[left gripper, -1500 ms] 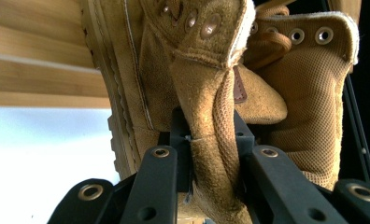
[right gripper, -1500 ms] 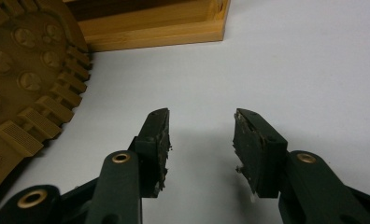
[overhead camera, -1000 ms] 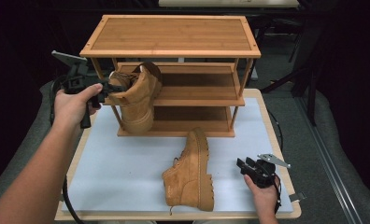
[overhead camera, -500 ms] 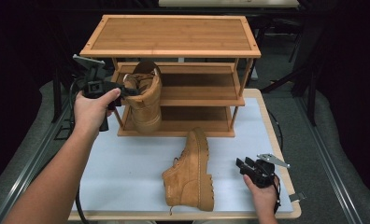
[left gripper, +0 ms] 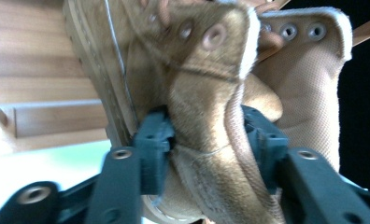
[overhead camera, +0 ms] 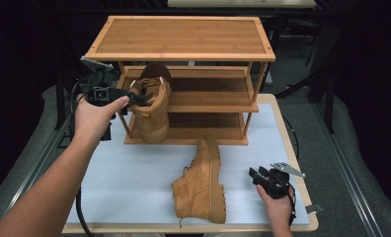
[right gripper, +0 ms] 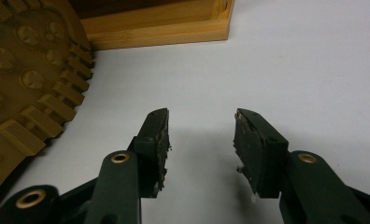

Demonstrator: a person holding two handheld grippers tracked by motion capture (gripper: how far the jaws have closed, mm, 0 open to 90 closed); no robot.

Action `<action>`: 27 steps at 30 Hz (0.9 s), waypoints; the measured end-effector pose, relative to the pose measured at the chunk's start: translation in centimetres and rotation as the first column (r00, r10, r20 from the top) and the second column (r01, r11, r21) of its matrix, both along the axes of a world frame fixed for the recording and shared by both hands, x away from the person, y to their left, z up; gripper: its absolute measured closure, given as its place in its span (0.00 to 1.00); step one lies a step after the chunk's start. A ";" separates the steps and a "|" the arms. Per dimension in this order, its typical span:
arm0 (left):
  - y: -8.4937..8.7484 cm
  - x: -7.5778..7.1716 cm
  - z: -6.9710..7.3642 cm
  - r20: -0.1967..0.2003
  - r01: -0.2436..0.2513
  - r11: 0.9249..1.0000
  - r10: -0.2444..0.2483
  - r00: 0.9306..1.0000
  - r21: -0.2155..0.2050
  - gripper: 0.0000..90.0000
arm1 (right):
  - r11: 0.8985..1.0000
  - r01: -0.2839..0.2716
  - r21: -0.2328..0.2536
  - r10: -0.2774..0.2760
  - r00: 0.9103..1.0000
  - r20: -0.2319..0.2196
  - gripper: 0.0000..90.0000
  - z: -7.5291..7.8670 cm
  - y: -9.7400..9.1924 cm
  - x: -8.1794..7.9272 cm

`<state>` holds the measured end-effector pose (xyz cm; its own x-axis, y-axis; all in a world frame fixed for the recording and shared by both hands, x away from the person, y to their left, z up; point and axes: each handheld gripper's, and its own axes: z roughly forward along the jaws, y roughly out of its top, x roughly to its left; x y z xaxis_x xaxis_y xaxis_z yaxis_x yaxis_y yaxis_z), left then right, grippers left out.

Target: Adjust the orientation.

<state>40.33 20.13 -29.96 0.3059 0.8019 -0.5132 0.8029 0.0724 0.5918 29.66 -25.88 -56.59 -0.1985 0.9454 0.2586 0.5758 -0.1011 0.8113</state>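
A tan boot (overhead camera: 151,106) stands upright at the left front of the bamboo shoe rack (overhead camera: 183,42), its bottom by the lowest shelf's front edge. My left gripper (overhead camera: 136,98) reaches its collar from the left. In the left gripper view the suede collar (left gripper: 206,121) lies between my gripper's (left gripper: 206,140) jaws, which have just been opening; the pads no longer squeeze it. A second tan boot (overhead camera: 203,180) lies on its side on the white table top (overhead camera: 124,187), with its sole (right gripper: 29,88) facing my right gripper (overhead camera: 256,174). That gripper (right gripper: 202,140) rests low and open, holding nothing.
The rack has three shelves and fills the table's back half. Its lower frame (right gripper: 160,28) lies just ahead of my right gripper. A black cable (overhead camera: 80,207) trails from my left gripper along the table's left edge. Dark floor surrounds the table.
My left hand carried the boot rightward to the rack's left front, where it now stands more upright. The boot on the table and my right gripper kept still.
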 end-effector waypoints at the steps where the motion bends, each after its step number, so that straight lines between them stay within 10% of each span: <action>1: 0.1 -0.1 0.4 -0.005 0.003 0.999 -0.003 1.000 -0.034 0.56 | 1.000 -0.003 -0.009 0.003 1.000 -0.015 0.61 0.1 0.0 -0.1; 14: 2.3 -3.5 2.7 0.044 0.078 0.997 -0.078 0.996 0.007 0.58 | 1.000 -0.022 -0.003 0.022 1.000 -0.004 0.64 0.7 0.2 -0.3; 27: 5.0 -6.3 -2.5 0.122 0.055 0.982 -0.078 0.990 0.182 0.58 | 0.997 -0.072 -0.021 0.071 0.997 -0.041 0.68 1.6 1.1 -0.5</action>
